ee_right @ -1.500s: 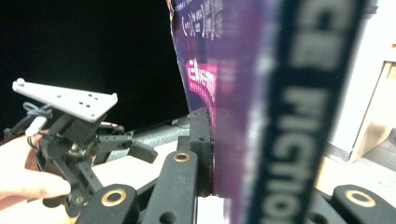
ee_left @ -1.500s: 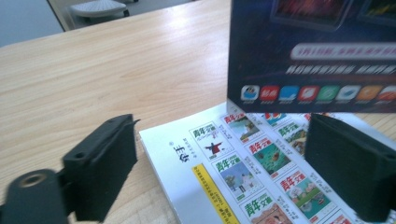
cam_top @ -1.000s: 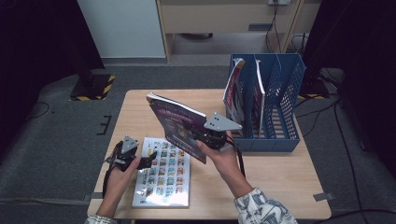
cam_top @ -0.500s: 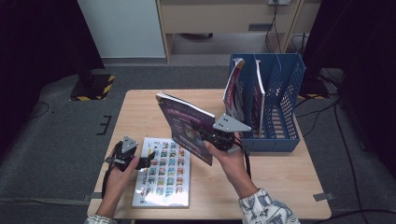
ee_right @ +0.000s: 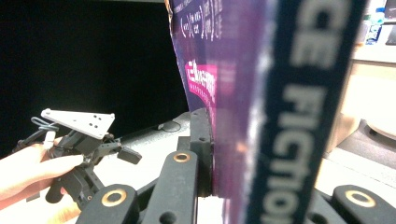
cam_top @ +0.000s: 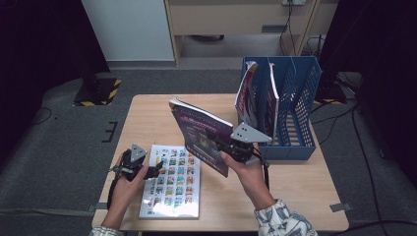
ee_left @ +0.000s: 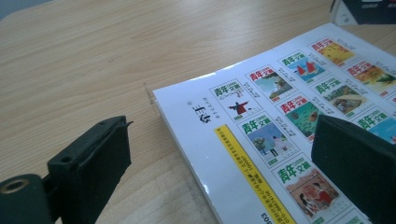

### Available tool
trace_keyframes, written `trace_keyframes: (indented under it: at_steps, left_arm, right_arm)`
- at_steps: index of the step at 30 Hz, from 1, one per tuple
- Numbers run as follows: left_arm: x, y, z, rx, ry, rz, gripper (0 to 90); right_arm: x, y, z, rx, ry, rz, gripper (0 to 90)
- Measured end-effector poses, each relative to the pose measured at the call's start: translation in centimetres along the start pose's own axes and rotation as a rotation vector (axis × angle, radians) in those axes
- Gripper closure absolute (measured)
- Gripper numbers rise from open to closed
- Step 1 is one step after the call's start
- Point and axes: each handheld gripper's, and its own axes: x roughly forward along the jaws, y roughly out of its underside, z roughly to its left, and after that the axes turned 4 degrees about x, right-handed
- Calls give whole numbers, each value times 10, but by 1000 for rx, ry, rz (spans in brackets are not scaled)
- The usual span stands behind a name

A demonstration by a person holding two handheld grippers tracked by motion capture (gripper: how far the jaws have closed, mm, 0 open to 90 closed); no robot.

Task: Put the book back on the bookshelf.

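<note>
Grey carpet surrounds a pale wooden table (cam_top: 305, 189), with dark space at both sides and a light cabinet behind.

At the left, the left gripper (cam_top: 156, 168) rests low at the table's near edge with its jaws spread apart and nothing pressed between them. In the left gripper view the white magazine (ee_left: 299, 126) lies flat under and ahead of those jaws, one jaw over bare wood just off its edge, the other above its cover. That cover is a grid of small colourful pictures with green characters and a yellow strip along one side; in the high view its long side runs away from the person.

Right of it, the right gripper (cam_top: 220, 142) is clenched on the purple book (cam_top: 201, 135), gripping it near its lower edge. The book is held clear of the table, standing up from the jaws and tilted, its long axis rising toward the far left, cover facing the person. The cover is deep purple with pink and white print; white page edges show along the top. In the right gripper view the spine (ee_right: 299, 116) stands upright just ahead, dark blue with large white letters.

Farther right of that gripper stands a blue rack (cam_top: 300, 123) of upright slots. Its left slots hold two leaning magazines (cam_top: 248, 98).
</note>
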Motion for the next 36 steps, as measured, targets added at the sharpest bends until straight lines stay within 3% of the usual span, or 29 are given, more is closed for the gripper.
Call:
trace_keyframes:
  at_steps: [10,36]
  left_arm:
    - [-2,2,4,-24,-15,-3,43]
    - [-3,2,4,-15,-34,11,43]
  right_arm:
    - [-16,8,2,-2,14,21,837]
    - [-63,19,-8,32,62,29,837]
